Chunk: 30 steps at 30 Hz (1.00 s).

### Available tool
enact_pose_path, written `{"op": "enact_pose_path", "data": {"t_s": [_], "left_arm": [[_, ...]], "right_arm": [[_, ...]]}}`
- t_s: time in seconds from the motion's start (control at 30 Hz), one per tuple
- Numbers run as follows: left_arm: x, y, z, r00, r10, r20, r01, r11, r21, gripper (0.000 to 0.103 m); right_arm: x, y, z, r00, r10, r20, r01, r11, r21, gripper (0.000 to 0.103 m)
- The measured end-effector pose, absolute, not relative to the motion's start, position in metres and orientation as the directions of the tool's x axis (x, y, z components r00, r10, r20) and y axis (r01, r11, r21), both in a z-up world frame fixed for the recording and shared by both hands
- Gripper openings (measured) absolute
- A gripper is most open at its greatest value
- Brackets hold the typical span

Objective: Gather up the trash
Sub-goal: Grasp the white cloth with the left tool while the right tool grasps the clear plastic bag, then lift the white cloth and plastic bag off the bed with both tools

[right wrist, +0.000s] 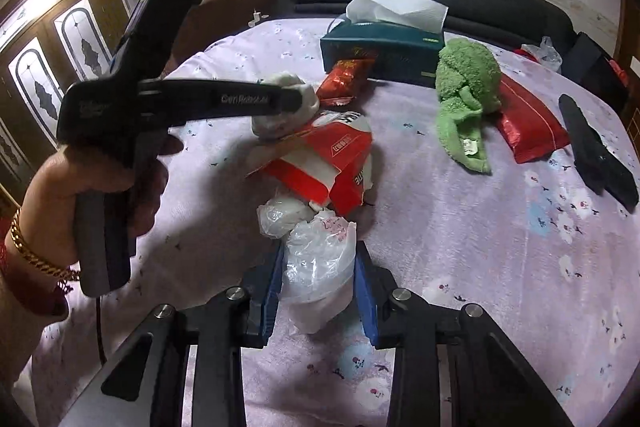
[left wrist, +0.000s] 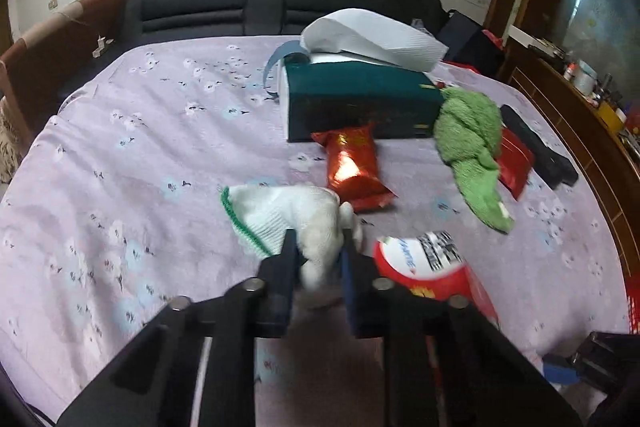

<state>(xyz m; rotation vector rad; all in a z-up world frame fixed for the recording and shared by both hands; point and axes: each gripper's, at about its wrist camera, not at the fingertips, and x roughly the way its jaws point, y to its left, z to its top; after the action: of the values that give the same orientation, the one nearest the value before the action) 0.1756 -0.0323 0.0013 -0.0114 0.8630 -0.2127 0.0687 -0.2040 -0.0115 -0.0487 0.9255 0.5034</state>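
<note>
The crumpled clear plastic bag [right wrist: 316,267] stands roughly upright on the lilac flowered bed sheet [right wrist: 460,247], its bunched top toward the headboard, and the right tongs [right wrist: 320,279] are pinched on its sides with blue pads. Just beyond it lies a torn red and white wrapper [right wrist: 332,163], long axis slanting left to right, with white print too blurred to read. The left tongs [left wrist: 318,251] are clamped on a white knit glove [left wrist: 288,223] with a green cuff pointing left; their arm reads "CenRobot.ai". Farther off are a red foil snack packet [left wrist: 352,167], a green towel [left wrist: 472,143] and a dark green tissue box [left wrist: 360,103]
</note>
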Motion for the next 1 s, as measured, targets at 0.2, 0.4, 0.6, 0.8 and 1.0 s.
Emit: {"op": "enact_pose_path", "data": {"t_s": [0.2, 0.4, 0.6, 0.8, 1.0], "left_arm": [[0.124, -0.036, 0.012, 0.629, -0.259, -0.733, 0.225, 0.963, -0.147, 0.015], [0.057, -0.048, 0.033, 0.649, -0.295, -0.701, 0.265, 0.952, -0.155, 0.015], [0.0, -0.082, 0.036, 0.653, -0.29, -0.699, 0.291, 0.949, -0.122, 0.015], [-0.038, -0.111, 0.037, 0.653, -0.319, -0.687, 0.307, 0.941, -0.146, 0.015], [-0.061, -0.134, 0.036, 0.655, -0.311, -0.689, 0.326, 0.939, -0.114, 0.015]], "right_arm": [[0.039, -0.229, 0.008, 0.539, 0.417, -0.732, -0.421, 0.886, 0.195, 0.033], [-0.005, -0.278, 0.032, 0.6, 0.409, -0.687, -0.363, 0.905, 0.222, 0.033], [-0.038, -0.31, 0.04, 0.63, 0.398, -0.667, -0.31, 0.916, 0.254, 0.033], [-0.069, -0.321, 0.044, 0.664, 0.369, -0.65, -0.287, 0.929, 0.234, 0.033], [-0.1, -0.34, 0.049, 0.702, 0.335, -0.628, -0.25, 0.942, 0.222, 0.033]]}}
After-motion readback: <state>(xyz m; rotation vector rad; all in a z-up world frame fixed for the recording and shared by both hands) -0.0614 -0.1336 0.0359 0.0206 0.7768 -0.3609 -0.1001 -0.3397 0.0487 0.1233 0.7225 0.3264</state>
